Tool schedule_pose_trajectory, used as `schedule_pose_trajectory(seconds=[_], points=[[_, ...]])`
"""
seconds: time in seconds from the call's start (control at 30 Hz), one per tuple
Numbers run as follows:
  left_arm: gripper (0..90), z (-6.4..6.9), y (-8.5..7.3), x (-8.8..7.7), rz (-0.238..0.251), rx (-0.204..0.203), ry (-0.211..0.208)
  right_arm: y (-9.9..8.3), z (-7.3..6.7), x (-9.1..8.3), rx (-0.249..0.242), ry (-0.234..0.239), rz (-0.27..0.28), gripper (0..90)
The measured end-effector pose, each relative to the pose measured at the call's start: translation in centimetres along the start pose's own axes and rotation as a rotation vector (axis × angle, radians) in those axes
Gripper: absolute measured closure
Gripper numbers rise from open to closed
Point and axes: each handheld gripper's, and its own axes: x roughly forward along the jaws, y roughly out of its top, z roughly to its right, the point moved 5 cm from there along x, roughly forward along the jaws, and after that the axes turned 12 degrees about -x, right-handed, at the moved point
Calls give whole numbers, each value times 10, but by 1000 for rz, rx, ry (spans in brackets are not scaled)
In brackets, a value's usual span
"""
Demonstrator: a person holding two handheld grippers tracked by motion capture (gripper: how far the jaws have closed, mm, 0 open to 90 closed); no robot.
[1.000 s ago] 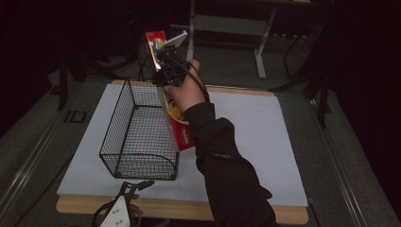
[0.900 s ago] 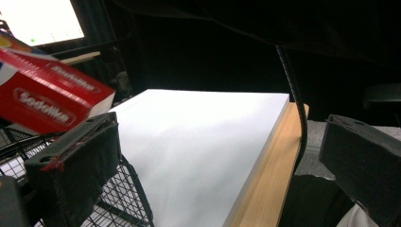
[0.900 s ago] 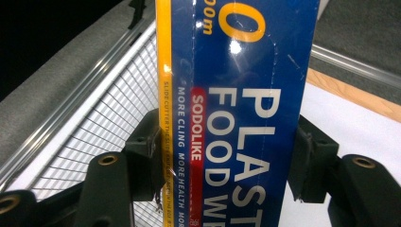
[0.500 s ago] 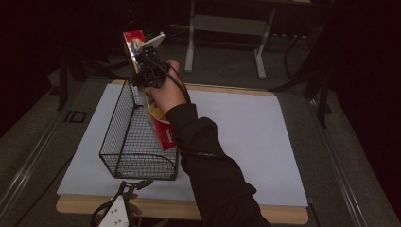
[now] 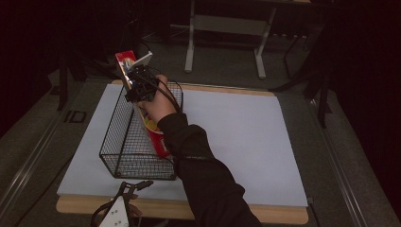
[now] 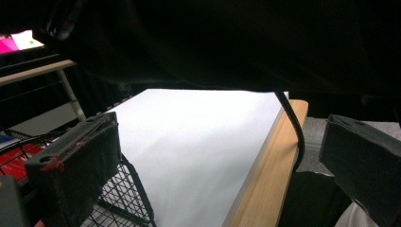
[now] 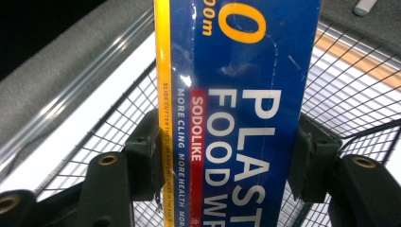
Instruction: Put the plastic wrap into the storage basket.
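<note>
Our right tool (image 5: 140, 87) is clamped on the plastic wrap box (image 7: 236, 109), its long axis tilted steeply, lower end inside the wire basket (image 5: 124, 142), while our left tool (image 6: 222, 165) stands apart.

Two hand-held grippers are showing: the right hand-held gripper (image 5: 139, 87) above the basket and the left hand-held gripper (image 5: 118, 213) at the near edge; each is carrying two black jaws, four jaws in all; one long box of plastic food wrap (image 5: 142, 111) is sitting between the right pair of jaws; one black wire basket (image 5: 123, 151) is standing on the surface; one white sheet (image 5: 236, 142) is covering the one wooden surface (image 5: 279, 215); one sleeved arm (image 5: 203, 175) is reaching across it; one metal stand (image 5: 227, 26) is standing on the floor behind.
</note>
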Motion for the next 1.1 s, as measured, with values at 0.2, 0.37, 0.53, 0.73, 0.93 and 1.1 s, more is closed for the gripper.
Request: schedule_pose_trajectory(seconds=[0.2, 0.37, 0.53, 0.73, 0.93, 1.1], points=[[2, 0, 0, 0, -2, -6, 0, -8, -3, 18, -9, -16, -23, 394], [2, -1, 0, 0, 1, -7, -1, -15, -2, 29, 7, -15, -45, 393], [2, 0, 0, 0, 2, -6, -1, -22, 3, 40, 19, -47, -60, 392], [2, -1, 1, -1, 4, -16, -4, -29, 8, 47, 38, -60, -67, 391], [2, -1, 0, 0, 1, -12, -3, -29, 10, 49, 53, -64, -68, 390], [2, 1, 0, 1, -2, -4, -10, -30, 12, 54, 61, -76, -61, 390]])
